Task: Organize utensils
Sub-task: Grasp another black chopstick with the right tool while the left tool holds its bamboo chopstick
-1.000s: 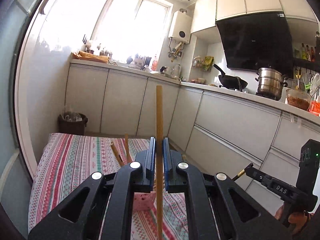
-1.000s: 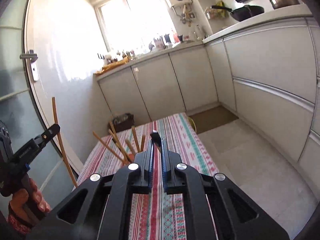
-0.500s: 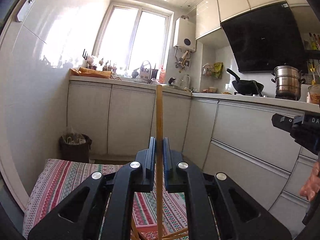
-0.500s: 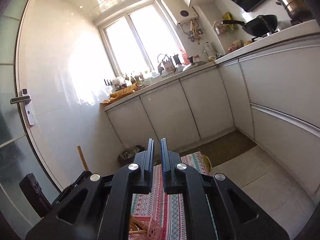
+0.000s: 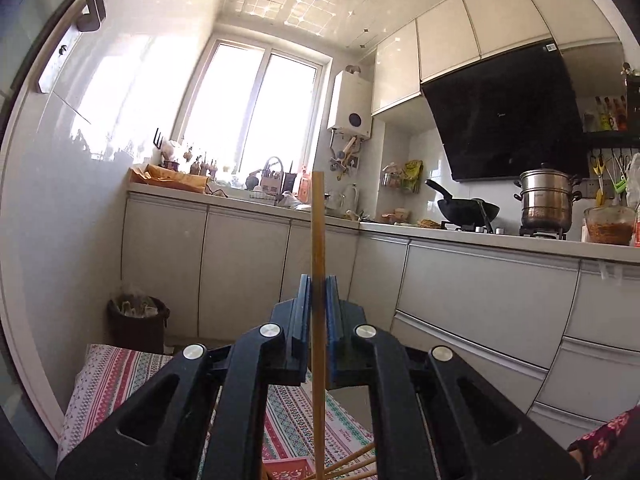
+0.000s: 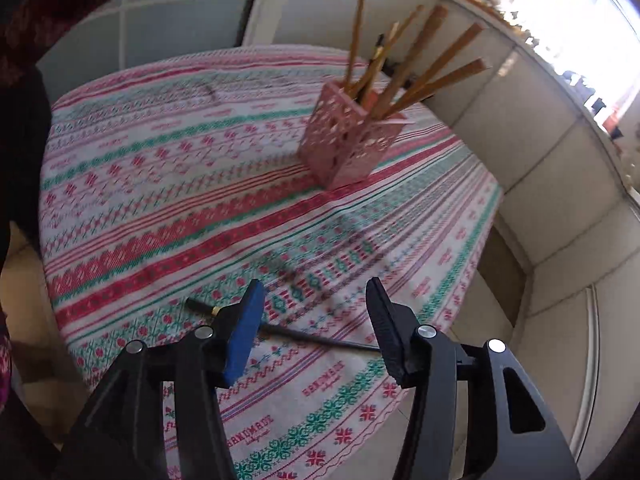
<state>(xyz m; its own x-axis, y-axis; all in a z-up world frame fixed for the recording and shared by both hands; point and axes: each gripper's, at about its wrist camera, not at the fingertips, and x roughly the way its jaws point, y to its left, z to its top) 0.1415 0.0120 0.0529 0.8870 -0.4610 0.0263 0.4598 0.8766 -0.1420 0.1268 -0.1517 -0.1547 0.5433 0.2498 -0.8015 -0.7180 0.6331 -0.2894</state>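
My left gripper (image 5: 319, 292) is shut on a wooden chopstick (image 5: 318, 240) and holds it upright; the top rim of the pink holder (image 5: 286, 470) and some chopstick ends show below it. In the right wrist view the pink perforated holder (image 6: 350, 142) stands on the striped tablecloth (image 6: 168, 184) with several wooden chopsticks (image 6: 424, 68) leaning in it. My right gripper (image 6: 316, 300) is open and points down at a black chopstick (image 6: 304, 336) that lies flat on the cloth between its fingers.
White cabinets (image 5: 240, 268) and a counter with a wok (image 5: 468, 208) and a steel pot (image 5: 546, 200) line the room. A dark bin (image 5: 138, 322) stands on the floor beyond the table. The table's edge (image 6: 472, 264) drops to the floor at the right.
My right gripper has swung down from facing the room to facing the table, and its jaws have opened over the black chopstick. My left gripper has tilted up further, still shut on the wooden chopstick.
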